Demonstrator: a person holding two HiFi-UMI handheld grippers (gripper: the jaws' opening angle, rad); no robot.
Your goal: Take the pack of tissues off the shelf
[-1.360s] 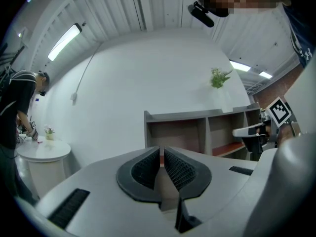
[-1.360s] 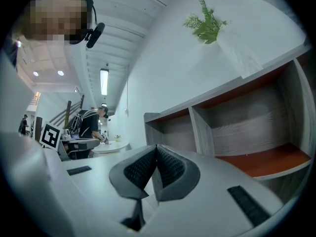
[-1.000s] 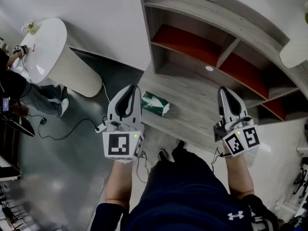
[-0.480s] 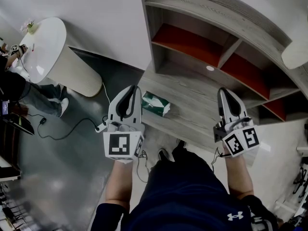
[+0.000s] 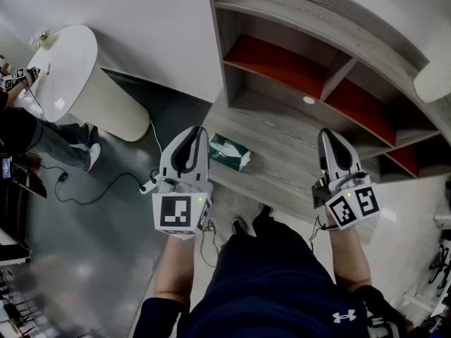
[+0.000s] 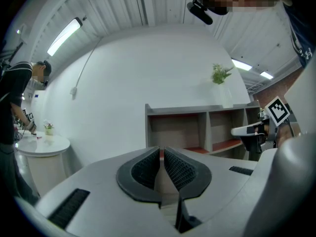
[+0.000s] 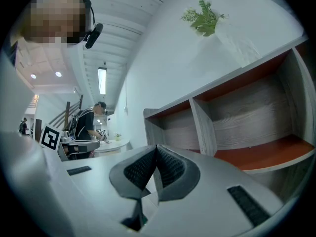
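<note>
A green and white pack of tissues (image 5: 229,151) lies near the left end of the grey wooden shelf unit's (image 5: 296,41) lowest board. My left gripper (image 5: 192,134) hovers just left of the pack, apart from it, with its jaws shut and nothing between them. My right gripper (image 5: 330,135) is held over the right part of the same board, also shut and empty. In the left gripper view the closed left gripper (image 6: 162,149) points at the shelf unit (image 6: 197,127); the pack is hidden there. In the right gripper view the right gripper (image 7: 156,147) faces the red-lined compartments (image 7: 247,127).
A white round table (image 5: 67,76) stands on the floor to the left, with a person (image 5: 21,129) beside it. A cable (image 5: 106,189) trails across the dark floor. A white vase (image 5: 433,76) with a green plant (image 6: 219,75) sits on top of the shelf unit.
</note>
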